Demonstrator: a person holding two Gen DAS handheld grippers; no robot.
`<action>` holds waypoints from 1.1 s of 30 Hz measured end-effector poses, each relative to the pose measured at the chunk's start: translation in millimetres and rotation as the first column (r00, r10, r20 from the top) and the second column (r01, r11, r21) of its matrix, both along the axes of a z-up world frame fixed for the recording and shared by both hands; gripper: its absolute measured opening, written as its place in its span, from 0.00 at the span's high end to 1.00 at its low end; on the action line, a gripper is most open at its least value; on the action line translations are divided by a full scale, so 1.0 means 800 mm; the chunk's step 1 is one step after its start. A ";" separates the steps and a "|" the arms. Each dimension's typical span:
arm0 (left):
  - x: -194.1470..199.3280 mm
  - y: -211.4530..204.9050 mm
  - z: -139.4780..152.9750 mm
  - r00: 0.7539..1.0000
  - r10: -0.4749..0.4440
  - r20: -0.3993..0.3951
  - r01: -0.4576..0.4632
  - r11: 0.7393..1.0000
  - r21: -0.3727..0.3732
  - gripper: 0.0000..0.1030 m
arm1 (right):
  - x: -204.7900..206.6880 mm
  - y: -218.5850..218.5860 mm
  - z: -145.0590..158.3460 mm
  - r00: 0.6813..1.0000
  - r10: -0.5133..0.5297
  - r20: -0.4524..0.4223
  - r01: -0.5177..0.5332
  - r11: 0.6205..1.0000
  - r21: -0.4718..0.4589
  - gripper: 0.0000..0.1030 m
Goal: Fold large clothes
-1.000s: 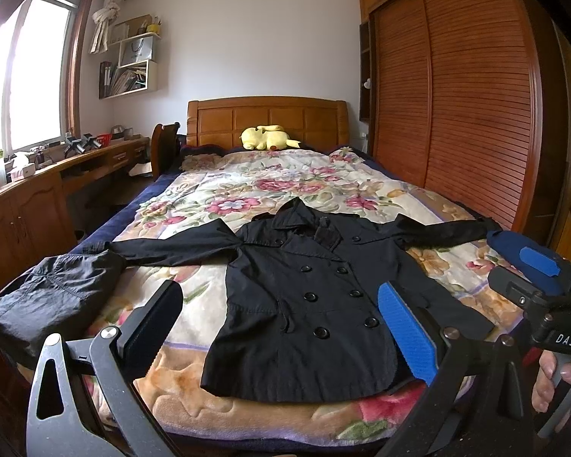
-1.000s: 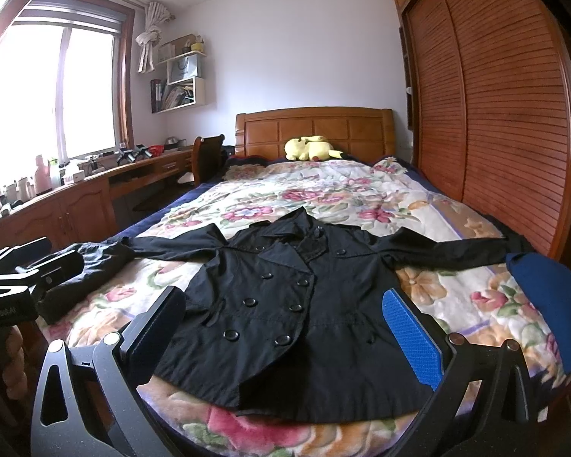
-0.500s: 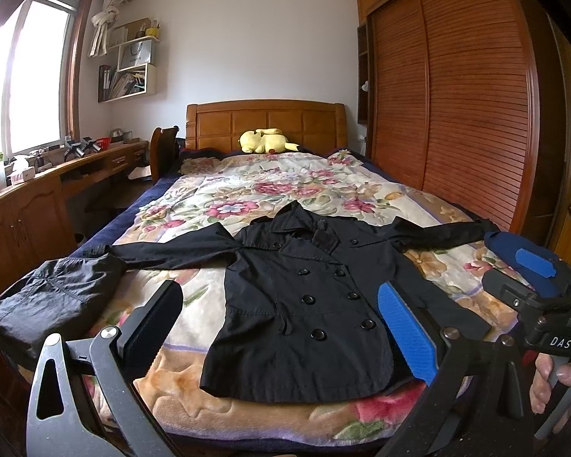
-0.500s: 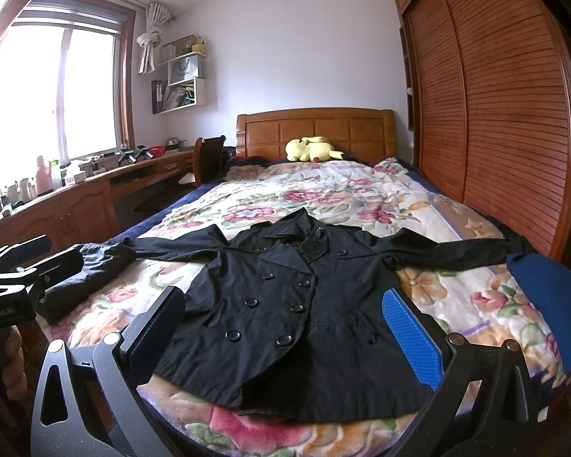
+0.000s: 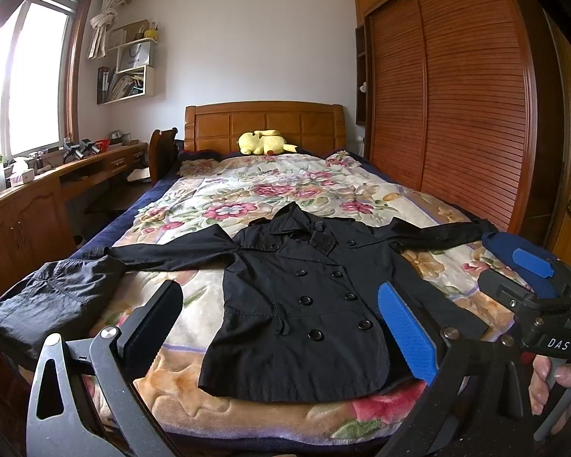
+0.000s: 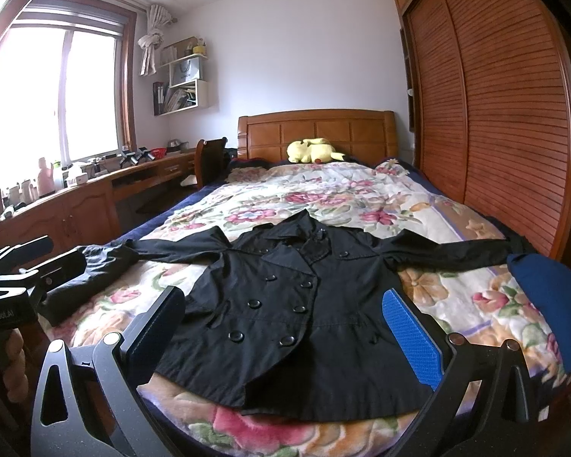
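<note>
A black double-breasted coat (image 5: 304, 301) lies flat, front up, sleeves spread, on the floral bedspread (image 5: 247, 198); it also shows in the right wrist view (image 6: 285, 304). My left gripper (image 5: 281, 327) is open and empty, held above the foot of the bed before the coat's hem. My right gripper (image 6: 285, 335) is open and empty, also at the hem. The right gripper shows at the right of the left wrist view (image 5: 533, 289). The left gripper shows at the left of the right wrist view (image 6: 23, 274).
A second dark garment (image 5: 53, 301) lies bunched at the bed's left corner. A blue cloth (image 6: 552, 297) lies at the right edge. A yellow plush toy (image 5: 264, 141) sits by the headboard. A wooden desk (image 5: 38, 194) runs along the left, a slatted wardrobe (image 5: 456, 114) on the right.
Both grippers have barely shifted; the view has risen very slightly. The coat has not moved.
</note>
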State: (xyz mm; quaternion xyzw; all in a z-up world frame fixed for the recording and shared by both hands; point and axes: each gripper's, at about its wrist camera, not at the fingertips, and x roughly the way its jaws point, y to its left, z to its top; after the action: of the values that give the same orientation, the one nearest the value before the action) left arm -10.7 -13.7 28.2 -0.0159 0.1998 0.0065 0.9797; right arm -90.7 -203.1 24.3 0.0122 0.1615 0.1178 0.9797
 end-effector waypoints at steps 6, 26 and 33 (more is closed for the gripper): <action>-0.001 -0.002 0.003 1.000 0.002 0.001 -0.002 1.000 0.003 0.00 | 0.000 0.000 0.000 1.000 0.002 -0.001 -0.002 1.000 0.003 0.00; -0.003 -0.008 0.010 1.000 -0.002 0.003 0.002 1.000 0.002 0.00 | -0.005 -0.003 -0.002 1.000 0.008 0.009 -0.009 1.000 0.019 0.00; 0.000 -0.014 0.018 1.000 0.004 -0.011 -0.004 1.000 0.002 0.00 | 0.001 0.000 -0.004 1.000 0.005 -0.003 -0.005 1.000 0.014 0.00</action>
State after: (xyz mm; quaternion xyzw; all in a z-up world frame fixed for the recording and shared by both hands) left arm -10.3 -25.1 42.4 -0.0155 0.2051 0.0089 0.9786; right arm -90.2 -203.1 20.7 0.0189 0.1624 0.1212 0.9791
